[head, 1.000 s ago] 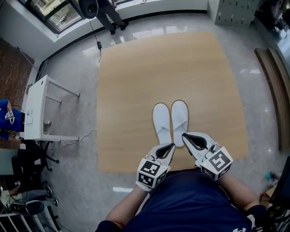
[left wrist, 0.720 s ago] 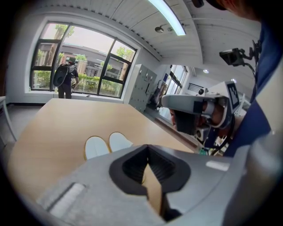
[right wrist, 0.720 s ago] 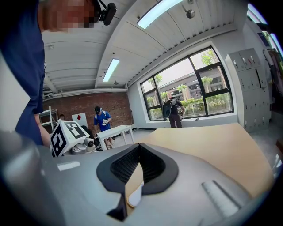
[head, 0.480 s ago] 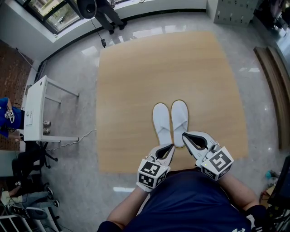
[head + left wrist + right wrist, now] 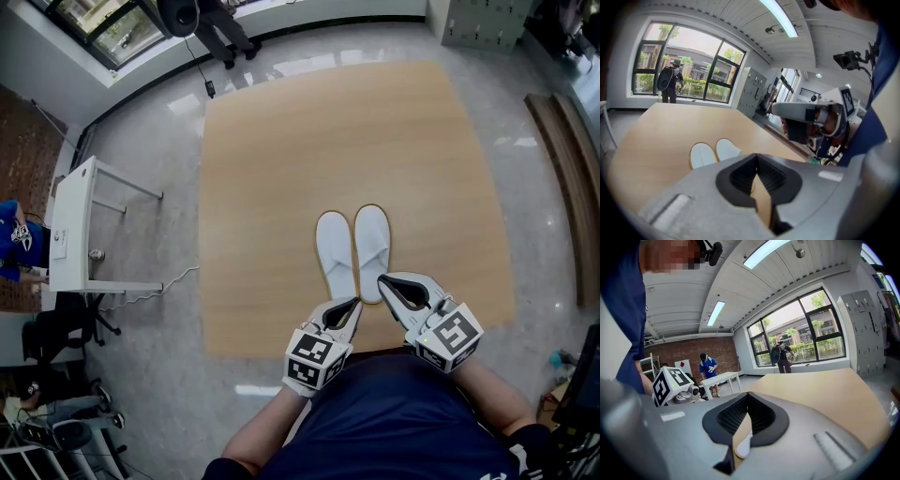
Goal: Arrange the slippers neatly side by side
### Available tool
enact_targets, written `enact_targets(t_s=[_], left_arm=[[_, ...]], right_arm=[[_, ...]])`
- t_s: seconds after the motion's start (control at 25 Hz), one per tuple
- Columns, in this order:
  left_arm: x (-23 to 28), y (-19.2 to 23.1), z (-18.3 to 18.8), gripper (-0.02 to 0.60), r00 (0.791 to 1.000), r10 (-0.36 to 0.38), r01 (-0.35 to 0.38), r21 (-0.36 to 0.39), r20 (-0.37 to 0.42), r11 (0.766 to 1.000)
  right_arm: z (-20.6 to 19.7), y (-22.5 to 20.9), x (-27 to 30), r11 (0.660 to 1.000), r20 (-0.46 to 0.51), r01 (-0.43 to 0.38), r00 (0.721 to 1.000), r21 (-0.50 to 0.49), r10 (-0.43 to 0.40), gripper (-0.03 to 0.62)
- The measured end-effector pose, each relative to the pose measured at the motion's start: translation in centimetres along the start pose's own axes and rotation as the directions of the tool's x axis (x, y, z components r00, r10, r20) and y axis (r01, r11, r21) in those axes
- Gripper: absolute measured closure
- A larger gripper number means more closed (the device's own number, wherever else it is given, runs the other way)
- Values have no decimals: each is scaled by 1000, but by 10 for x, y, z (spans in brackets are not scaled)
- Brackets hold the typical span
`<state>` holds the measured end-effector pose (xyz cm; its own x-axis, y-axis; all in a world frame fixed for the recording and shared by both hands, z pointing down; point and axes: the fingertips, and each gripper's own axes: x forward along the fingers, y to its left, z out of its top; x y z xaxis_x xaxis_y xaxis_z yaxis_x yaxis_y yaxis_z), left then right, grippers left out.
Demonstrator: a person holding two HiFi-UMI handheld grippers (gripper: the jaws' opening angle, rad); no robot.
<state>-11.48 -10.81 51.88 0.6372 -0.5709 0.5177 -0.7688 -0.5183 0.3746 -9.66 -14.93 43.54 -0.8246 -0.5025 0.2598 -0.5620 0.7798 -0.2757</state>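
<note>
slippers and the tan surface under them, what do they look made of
Slippers: likely soft white fabric, matte, with a thin tan sole edge showing around them.
Tan surface: looks like light wood or laminate, smooth and matte, even colour; which one is unclear.

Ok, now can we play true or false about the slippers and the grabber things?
1. The left slipper and right slipper lie side by side on the tan mat. True.
2. The left gripper holds a slipper. False: its jaws are shut on nothing.
3. The right gripper has its jaws wide open. False: they are shut.
4. A white table stands off the mat, to its left. True.
</note>
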Motion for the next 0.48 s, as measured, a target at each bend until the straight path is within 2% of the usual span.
enact_targets(t_s=[0.48], left_arm=[[-2, 6, -7, 578, 1000, 8, -8, 4, -11, 1000]], right_arm=[[-3, -1, 3, 1000, -3, 13, 1000, 10, -13, 583]])
